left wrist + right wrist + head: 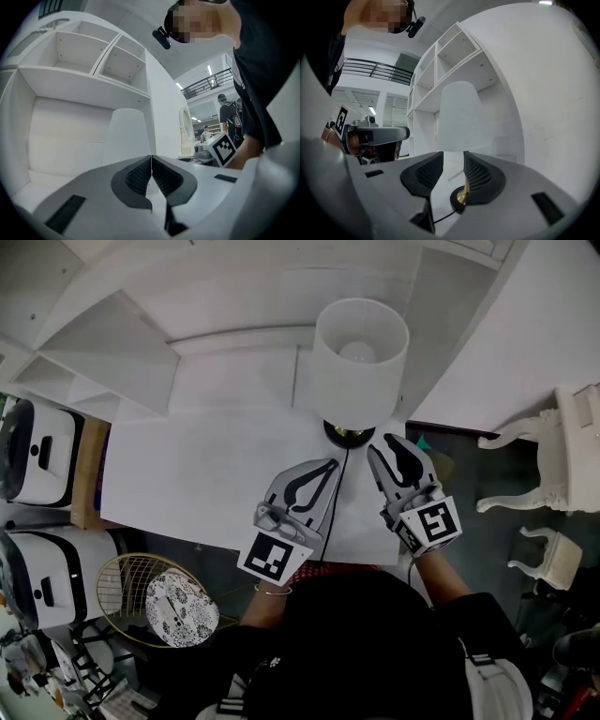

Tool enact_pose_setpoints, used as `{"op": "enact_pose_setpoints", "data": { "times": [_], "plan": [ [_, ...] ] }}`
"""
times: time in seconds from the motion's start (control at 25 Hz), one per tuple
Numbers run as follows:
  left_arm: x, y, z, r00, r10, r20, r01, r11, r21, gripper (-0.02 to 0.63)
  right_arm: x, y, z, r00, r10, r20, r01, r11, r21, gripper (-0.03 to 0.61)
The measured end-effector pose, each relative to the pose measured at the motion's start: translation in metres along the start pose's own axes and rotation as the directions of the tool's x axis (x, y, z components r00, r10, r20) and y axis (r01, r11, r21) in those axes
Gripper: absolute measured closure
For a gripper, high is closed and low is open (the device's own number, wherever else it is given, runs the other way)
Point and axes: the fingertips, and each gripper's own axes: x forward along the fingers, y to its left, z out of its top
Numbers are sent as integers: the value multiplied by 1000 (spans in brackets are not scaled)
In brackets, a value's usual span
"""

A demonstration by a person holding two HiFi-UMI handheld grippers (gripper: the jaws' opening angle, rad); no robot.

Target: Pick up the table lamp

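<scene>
Two grippers face the white-shaded, brass-stemmed table lamp [361,357], upright on the white tabletop's [187,484] far side. Right gripper [382,446]: nearer, jaws apart, upright stem [464,190] just beyond them. Left gripper [333,465]: jaws together.

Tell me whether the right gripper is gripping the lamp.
No: the jaws of the right gripper stand apart, pressing on nothing, and the lamp stands just beyond them.

Upright white-shaded table lamp [360,362], black base on desk
</scene>
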Motion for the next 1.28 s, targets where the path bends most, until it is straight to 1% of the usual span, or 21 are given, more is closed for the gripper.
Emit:
{"op": "enact_pose_setpoints", "data": {
  "times": [0.2, 0.32, 0.48, 0.52, 0.68, 0.8, 1.0, 1.16, 1.28],
  "plan": [
    [-6, 3, -4, 1000, 23, -20, -24, 1000, -6, 600, 8, -4, -11, 1000, -5, -4, 5, 1000, -25, 453],
    [-11, 8, -7, 999, 36, -30, -37, 999, -17, 600, 14, -7, -21, 1000, -15, -8, 15, 1000, -22, 453],
    [-10, 12, -12, 998, 36, -51, -34, 999, 33, 600, 21, -10, -32, 999, -29, -30, 28, 999, -28, 453],
    [-9, 13, -14, 998, 35, -54, -34, 999, 33, 600, 23, -10, -35, 999, -31, -36, 30, 999, -30, 452],
    [-2, 17, -18, 999, 17, -44, -18, 1000, -17, 600, 34, -13, -39, 999, -32, -32, 31, 999, -35, 442],
    [1, 18, -23, 998, -11, -56, 9, 999, -42, 600, 38, -14, -42, 999, -38, -28, 37, 999, -25, 440],
    [8, 19, -28, 997, -45, -62, 43, 999, -33, 600, 45, -19, -52, 998, -42, -46, 41, 999, -26, 440],
    [7, 24, -31, 997, -43, -63, 40, 998, -54, 600, 51, -22, -57, 997, -55, -58, 54, 998, -33, 426],
    [6, 28, -32, 997, -43, -65, 40, 998, -53, 600, 58, -23, -58, 997, -53, -54, 50, 998, -38, 425]
  ]
}}
